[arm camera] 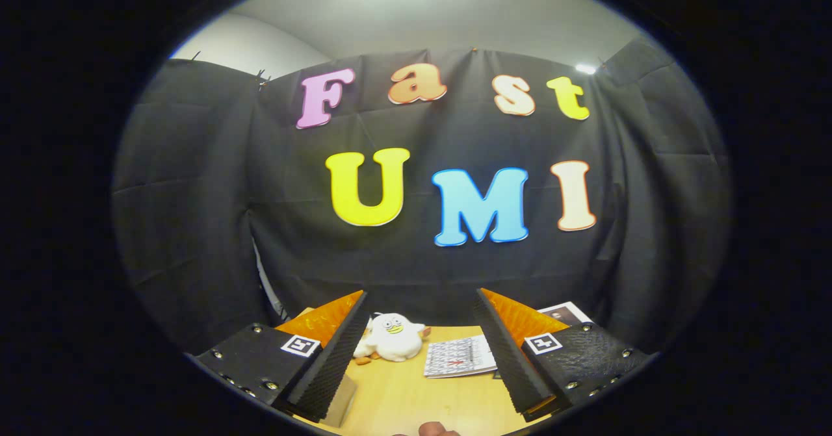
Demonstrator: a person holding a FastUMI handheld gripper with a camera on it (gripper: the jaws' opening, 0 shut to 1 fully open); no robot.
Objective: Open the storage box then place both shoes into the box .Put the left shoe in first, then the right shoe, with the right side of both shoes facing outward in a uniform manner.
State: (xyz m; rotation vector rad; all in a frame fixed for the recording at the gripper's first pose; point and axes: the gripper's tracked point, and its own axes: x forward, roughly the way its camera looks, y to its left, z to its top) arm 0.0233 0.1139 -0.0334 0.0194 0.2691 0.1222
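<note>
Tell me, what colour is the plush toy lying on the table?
The plush toy is white, seen in the gripper view, lying between and beyond the open fingers.

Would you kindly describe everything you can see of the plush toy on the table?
The plush toy is a small white duck-like figure, soft and fluffy, with round eyes, a yellow beak and orange feet. It sits on the wooden table near the black cloth wall, facing the camera, beyond the open fingers and nearer the left one. Nothing grips it.

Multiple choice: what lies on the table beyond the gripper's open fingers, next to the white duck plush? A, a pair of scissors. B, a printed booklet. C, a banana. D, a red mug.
B: a printed booklet lies flat on the wooden table beside the white duck plush, beyond the open gripper.
</note>
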